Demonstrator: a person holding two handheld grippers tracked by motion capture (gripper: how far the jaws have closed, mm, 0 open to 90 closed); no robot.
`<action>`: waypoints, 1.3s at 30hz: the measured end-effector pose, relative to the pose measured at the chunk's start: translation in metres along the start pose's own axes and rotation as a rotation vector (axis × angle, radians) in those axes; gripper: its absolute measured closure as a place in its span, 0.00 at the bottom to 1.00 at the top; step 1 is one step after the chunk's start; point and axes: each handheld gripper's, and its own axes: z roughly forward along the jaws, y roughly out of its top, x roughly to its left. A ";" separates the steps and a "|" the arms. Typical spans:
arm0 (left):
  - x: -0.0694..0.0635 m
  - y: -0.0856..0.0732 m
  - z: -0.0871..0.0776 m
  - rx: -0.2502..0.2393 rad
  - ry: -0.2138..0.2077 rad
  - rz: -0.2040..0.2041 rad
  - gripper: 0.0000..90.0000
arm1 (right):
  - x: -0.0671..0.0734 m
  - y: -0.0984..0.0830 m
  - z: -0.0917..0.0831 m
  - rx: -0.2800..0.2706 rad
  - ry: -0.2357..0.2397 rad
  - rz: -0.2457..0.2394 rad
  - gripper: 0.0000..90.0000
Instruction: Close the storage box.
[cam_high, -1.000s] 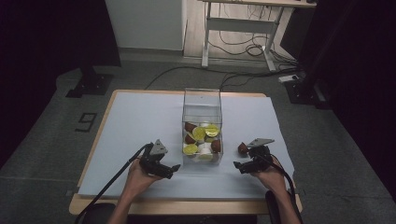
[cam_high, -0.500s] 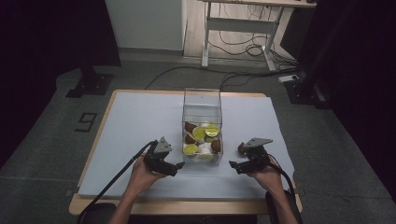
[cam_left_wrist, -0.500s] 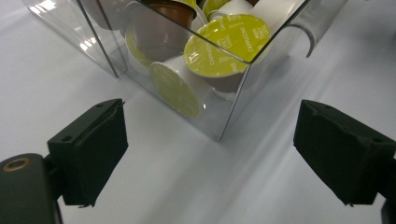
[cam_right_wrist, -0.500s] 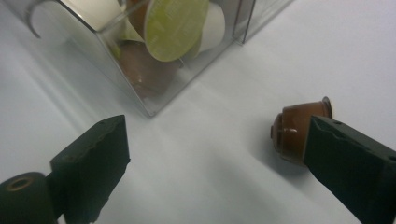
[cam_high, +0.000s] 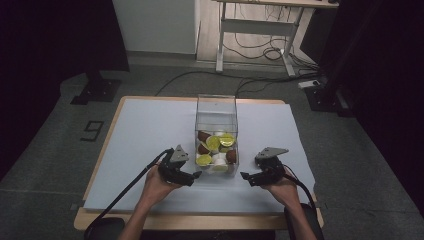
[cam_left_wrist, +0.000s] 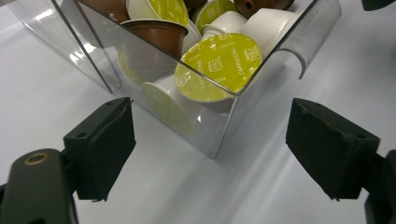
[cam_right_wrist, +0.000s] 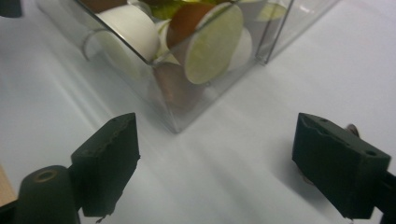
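Observation:
A clear plastic box (cam_high: 216, 115) stands mid-table and holds several coffee capsules (cam_high: 213, 142), brown or white with yellow-green lids. My left gripper (cam_high: 196, 174) lies just left of the box's near corner. My right gripper (cam_high: 244, 176) lies just right of it. In the left gripper view the left gripper (cam_left_wrist: 210, 163) faces the box corner (cam_left_wrist: 219, 140); in the right gripper view the right gripper (cam_right_wrist: 215, 158) faces the other near corner (cam_right_wrist: 175, 123). Both are open and their jaws have just been closing, with nothing between the pads. A small brown thing (cam_right_wrist: 351, 129) peeks from behind the right jaw.
A white sheet (cam_high: 150, 130) covers the wooden table (cam_high: 100, 222). Cables trail from both grippers toward the near edge. On the dark floor lie a "9" mark (cam_high: 92, 130) at the left and desk legs with cords (cam_high: 250, 45) at the back.
Both pairs of jaws have narrowed. The right hand has shifted a little left toward the box, and now covers a brown capsule that lay beside it. The left hand has barely moved.

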 end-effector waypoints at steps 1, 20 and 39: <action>0.000 0.000 0.001 0.001 0.000 0.003 0.18 | 0.001 0.001 0.000 -0.002 0.005 0.000 0.20; -0.001 0.002 0.002 -0.005 0.001 0.062 0.51 | 0.014 0.016 0.008 0.010 0.060 -0.057 0.70; 0.003 0.002 0.006 -0.043 0.000 0.042 0.67 | 0.017 0.022 0.010 0.024 0.024 -0.058 0.77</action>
